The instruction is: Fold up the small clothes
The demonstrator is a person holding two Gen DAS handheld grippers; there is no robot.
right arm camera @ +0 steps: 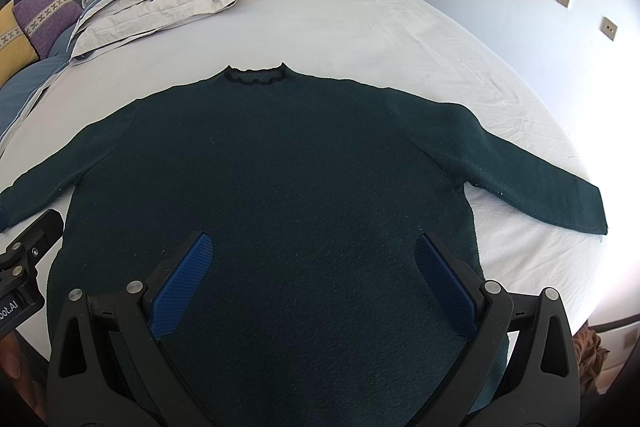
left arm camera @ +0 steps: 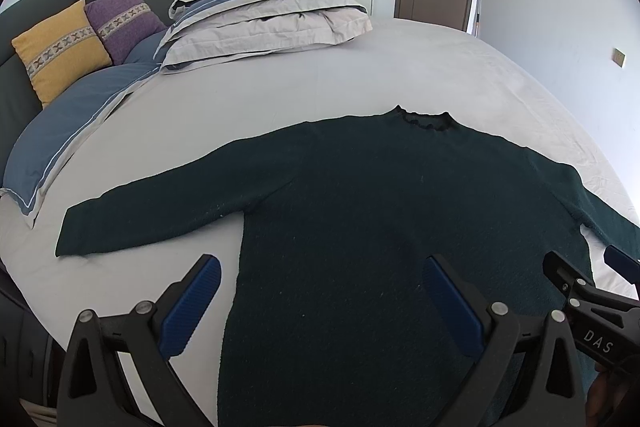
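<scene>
Dark green sweater [left arm camera: 360, 211] lies flat on the bed [left arm camera: 280, 83]; left gripper [left arm camera: 320, 307] and right gripper [right arm camera: 314, 283] both released above its near hem

Both grippers look the same: the left gripper [left arm camera: 322, 269] and right gripper [right arm camera: 314, 247] have chunky black plastic frames with triangular cutouts, silver round bolts at the joints, ribbed blue pads [right arm camera: 182, 285] and white lettering on the side.
</scene>
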